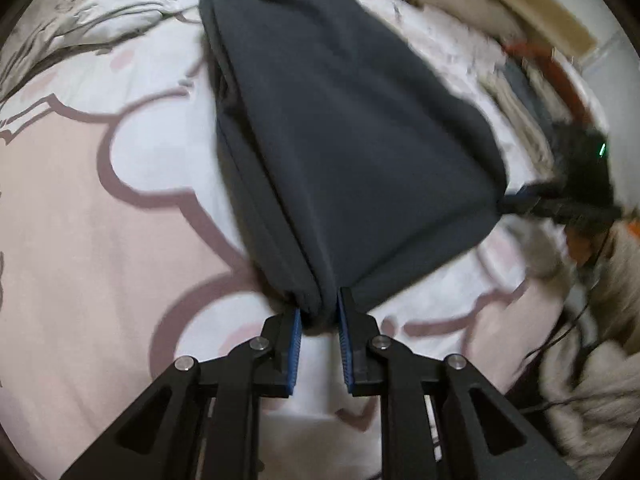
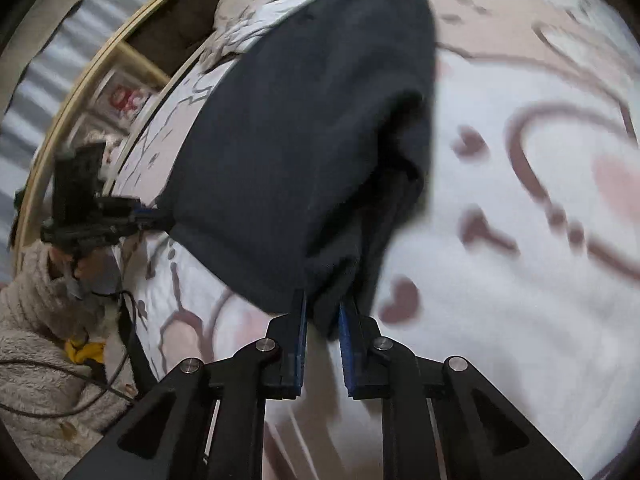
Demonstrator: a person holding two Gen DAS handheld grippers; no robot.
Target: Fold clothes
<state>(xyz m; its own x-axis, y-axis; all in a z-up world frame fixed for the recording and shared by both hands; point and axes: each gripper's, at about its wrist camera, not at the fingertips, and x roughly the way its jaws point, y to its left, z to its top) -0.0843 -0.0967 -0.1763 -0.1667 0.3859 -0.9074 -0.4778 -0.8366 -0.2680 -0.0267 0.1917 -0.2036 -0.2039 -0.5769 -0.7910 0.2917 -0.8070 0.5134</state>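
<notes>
A dark grey garment (image 1: 344, 132) is stretched above a bed, doubled over in layers. My left gripper (image 1: 319, 314) is shut on its near corner, the cloth bunched between the blue pads (image 1: 295, 336). In the left wrist view the right gripper (image 1: 520, 198) pinches the garment's other corner at the right. My right gripper (image 2: 323, 312) is shut on that corner of the garment (image 2: 304, 132), whose far end hangs down toward the bed. The right wrist view shows the left gripper (image 2: 154, 216) clamped on the opposite corner at the left.
The bed cover (image 1: 80, 208) is white and pink with brown cartoon outlines and hearts (image 2: 400, 300). A person's fuzzy beige sleeve (image 2: 36, 320) and black cables (image 2: 60, 376) are at the bedside. A wooden bed frame (image 2: 92, 64) and shelves (image 1: 540, 12) stand beyond.
</notes>
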